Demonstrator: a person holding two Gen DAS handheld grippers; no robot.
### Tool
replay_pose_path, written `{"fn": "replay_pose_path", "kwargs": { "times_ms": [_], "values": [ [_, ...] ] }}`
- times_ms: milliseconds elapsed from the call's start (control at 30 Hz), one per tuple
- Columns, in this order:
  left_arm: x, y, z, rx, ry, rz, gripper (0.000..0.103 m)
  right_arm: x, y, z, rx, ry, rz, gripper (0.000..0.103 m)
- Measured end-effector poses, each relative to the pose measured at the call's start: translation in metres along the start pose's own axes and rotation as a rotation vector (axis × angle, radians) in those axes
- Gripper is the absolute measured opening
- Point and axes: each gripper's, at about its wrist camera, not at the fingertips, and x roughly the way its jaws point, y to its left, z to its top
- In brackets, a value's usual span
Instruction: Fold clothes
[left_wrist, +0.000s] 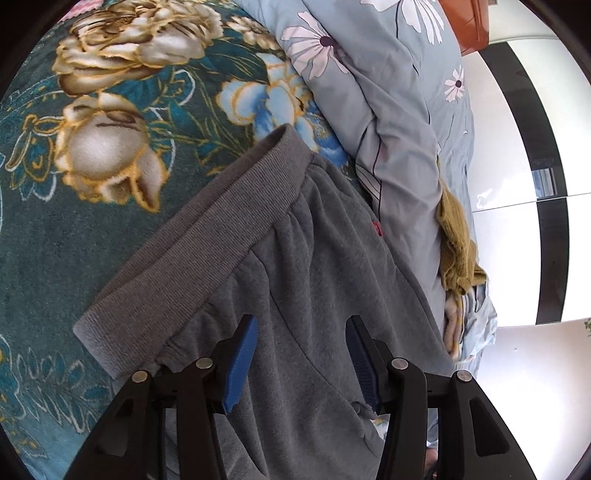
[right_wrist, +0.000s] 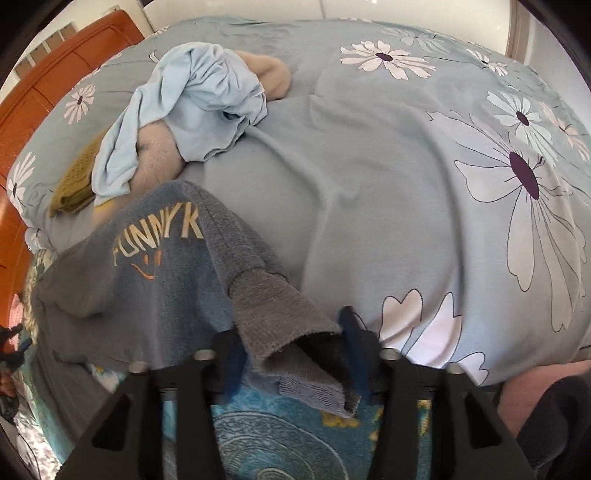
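Note:
Grey fleece trousers (left_wrist: 295, 266) lie on a teal flowered blanket (left_wrist: 74, 240), ribbed waistband (left_wrist: 199, 236) toward the upper left. My left gripper (left_wrist: 301, 332) is open just above the trousers below the waistband, blue pads apart, holding nothing. In the right wrist view the same grey garment (right_wrist: 147, 280) shows yellow lettering, and its ribbed cuff (right_wrist: 295, 332) lies between the fingers of my right gripper (right_wrist: 291, 332), which stands open around it.
A pale blue flowered duvet (right_wrist: 406, 184) is bunched beside the trousers. On it lie a light blue garment (right_wrist: 199, 110), a mustard knit (left_wrist: 458, 254) and a beige piece (right_wrist: 273, 74). An orange headboard (right_wrist: 55, 81) is at the far side.

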Motion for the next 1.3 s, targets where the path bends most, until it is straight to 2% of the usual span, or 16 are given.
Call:
{"fn": "replay_pose_path", "kwargs": {
  "times_ms": [67, 100, 200, 300, 433, 467, 533, 567, 600, 667, 800, 867, 1033, 1100, 1200, 1300],
  "values": [
    [0.001, -0.002, -0.001, 0.004, 0.003, 0.003, 0.054, -0.001, -0.004, 0.005, 0.023, -0.005, -0.014, 0.014],
    [0.001, -0.002, -0.002, 0.004, 0.003, 0.004, 0.054, -0.002, -0.006, 0.008, 0.036, -0.013, -0.012, 0.011],
    [0.001, -0.002, -0.002, 0.003, 0.003, 0.005, 0.054, -0.019, -0.017, 0.018, 0.065, -0.086, -0.1, 0.009],
    [-0.005, 0.002, -0.003, 0.002, 0.001, 0.005, 0.054, -0.021, -0.034, 0.035, 0.171, -0.105, -0.114, 0.009],
    [-0.013, 0.007, -0.004, -0.005, -0.005, 0.006, 0.054, -0.005, -0.023, 0.049, 0.146, -0.059, -0.152, 0.011],
    [-0.015, 0.007, -0.005, -0.009, -0.008, 0.006, 0.054, -0.004, -0.023, 0.05, 0.156, -0.054, -0.156, 0.012],
    [-0.02, 0.009, -0.005, -0.013, -0.013, 0.007, 0.054, -0.006, -0.023, 0.052, 0.175, -0.056, -0.169, 0.022],
    [-0.023, 0.01, -0.006, -0.016, -0.016, 0.007, 0.054, -0.01, -0.024, 0.052, 0.186, -0.063, -0.179, 0.034],
    [-0.026, 0.011, -0.006, -0.017, -0.021, 0.009, 0.054, -0.016, -0.024, 0.049, 0.197, -0.078, -0.183, 0.041],
    [-0.035, 0.016, -0.007, -0.018, -0.029, 0.019, 0.054, -0.037, -0.026, 0.046, 0.216, -0.115, -0.18, 0.045],
    [-0.051, 0.029, -0.012, -0.034, -0.042, 0.048, 0.056, -0.087, -0.011, 0.015, 0.213, -0.184, -0.137, 0.048],
    [-0.054, 0.034, -0.018, -0.041, -0.05, 0.072, 0.056, -0.104, 0.002, -0.012, 0.188, -0.181, -0.114, 0.051],
    [-0.061, 0.063, -0.032, -0.064, -0.046, 0.173, 0.056, -0.123, 0.022, -0.095, 0.192, -0.099, -0.106, 0.052],
    [-0.059, 0.071, -0.038, -0.073, -0.037, 0.201, 0.056, -0.125, 0.019, -0.131, 0.237, -0.056, -0.094, 0.052],
    [-0.048, 0.081, -0.04, -0.134, -0.002, 0.174, 0.056, -0.125, 0.006, -0.174, 0.352, -0.007, -0.099, 0.052],
    [-0.037, 0.082, -0.04, -0.155, 0.021, 0.167, 0.055, -0.126, -0.01, -0.201, 0.485, 0.004, -0.066, 0.052]
  ]
}}
